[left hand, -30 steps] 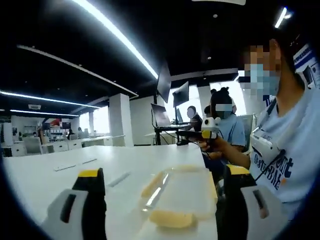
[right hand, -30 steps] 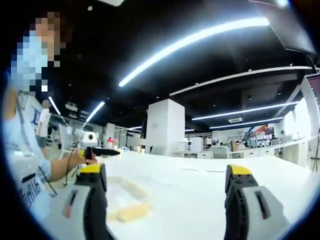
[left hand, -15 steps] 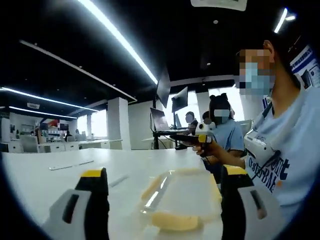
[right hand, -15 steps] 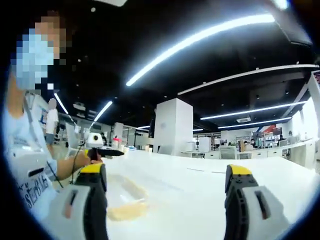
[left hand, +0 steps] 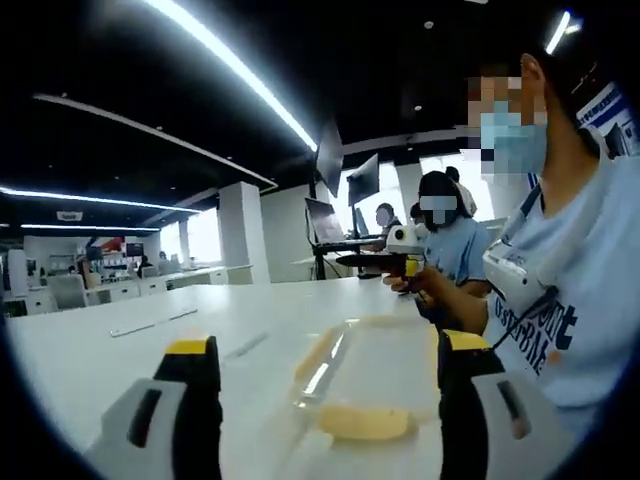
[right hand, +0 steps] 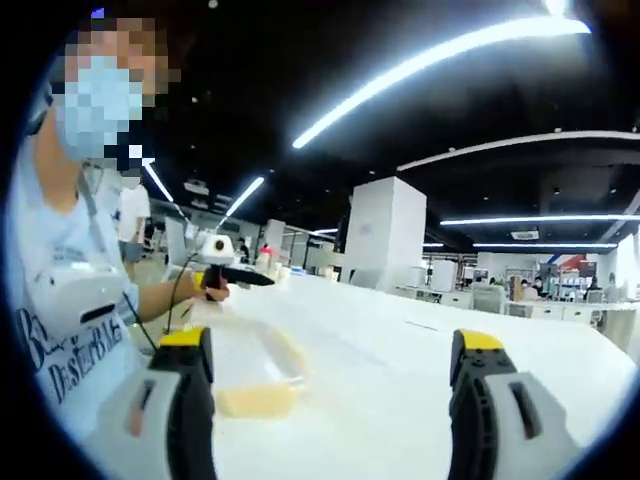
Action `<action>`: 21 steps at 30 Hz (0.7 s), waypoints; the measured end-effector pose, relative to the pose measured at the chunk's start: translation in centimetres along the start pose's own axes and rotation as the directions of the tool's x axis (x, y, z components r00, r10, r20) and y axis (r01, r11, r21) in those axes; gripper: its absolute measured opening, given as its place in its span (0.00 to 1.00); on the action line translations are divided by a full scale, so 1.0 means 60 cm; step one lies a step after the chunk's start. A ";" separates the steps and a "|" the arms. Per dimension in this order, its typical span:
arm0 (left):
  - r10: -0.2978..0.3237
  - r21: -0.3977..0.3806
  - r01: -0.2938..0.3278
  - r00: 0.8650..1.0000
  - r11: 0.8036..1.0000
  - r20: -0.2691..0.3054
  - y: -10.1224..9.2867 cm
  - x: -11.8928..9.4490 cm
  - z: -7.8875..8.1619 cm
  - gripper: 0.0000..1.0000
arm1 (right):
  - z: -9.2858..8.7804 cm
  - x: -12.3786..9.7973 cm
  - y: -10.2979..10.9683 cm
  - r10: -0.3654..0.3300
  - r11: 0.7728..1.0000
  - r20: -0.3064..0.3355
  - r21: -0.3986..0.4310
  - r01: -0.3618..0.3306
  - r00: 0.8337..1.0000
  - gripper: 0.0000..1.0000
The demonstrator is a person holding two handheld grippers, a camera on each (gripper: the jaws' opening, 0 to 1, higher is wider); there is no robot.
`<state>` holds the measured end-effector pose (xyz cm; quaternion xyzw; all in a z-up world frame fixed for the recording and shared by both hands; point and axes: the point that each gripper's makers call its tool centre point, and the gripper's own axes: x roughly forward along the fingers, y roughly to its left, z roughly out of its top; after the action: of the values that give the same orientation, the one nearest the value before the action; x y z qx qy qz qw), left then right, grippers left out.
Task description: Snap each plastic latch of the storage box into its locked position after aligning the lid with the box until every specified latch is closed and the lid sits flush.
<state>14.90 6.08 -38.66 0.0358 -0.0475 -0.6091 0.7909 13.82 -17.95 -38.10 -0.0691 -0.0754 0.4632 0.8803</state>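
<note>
A clear, flat storage box [left hand: 385, 365] with pale yellow latches lies on the white table [left hand: 120, 360]. One latch [left hand: 365, 422] faces me on its near end, another [left hand: 316, 351] runs along its left side. My left gripper [left hand: 326, 345] hovers open just short of the box, jaws wide to either side of it. In the right gripper view the same box [right hand: 250, 355] sits low on the left, with a yellow latch [right hand: 258, 400] near my left jaw. My right gripper [right hand: 332, 340] is open and holds nothing. Each view shows the other gripper held up beyond the box: right gripper [left hand: 385, 259], left gripper [right hand: 235, 276].
The person [left hand: 560, 300] holding the grippers sits close at the table's edge. Thin white strips [left hand: 150, 322] lie farther out on the table. Monitors [left hand: 350, 185] and seated people [left hand: 445, 240] are behind. A white pillar [right hand: 385, 235] and desks stand beyond the table.
The right gripper view has swung toward the person, bringing more of the box and body into view. The left gripper view has shifted only slightly. Both grippers stay open.
</note>
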 end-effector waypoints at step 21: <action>-0.106 -0.023 0.104 0.966 0.994 -0.236 -0.008 -0.014 -0.048 0.80 | -0.063 0.025 0.060 0.232 0.972 -0.230 0.010 -0.236 0.945 0.92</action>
<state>14.55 6.78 -41.62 0.1064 0.0523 -0.6416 0.7578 12.53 -14.88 -42.41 -0.1383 0.0314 0.5527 0.8212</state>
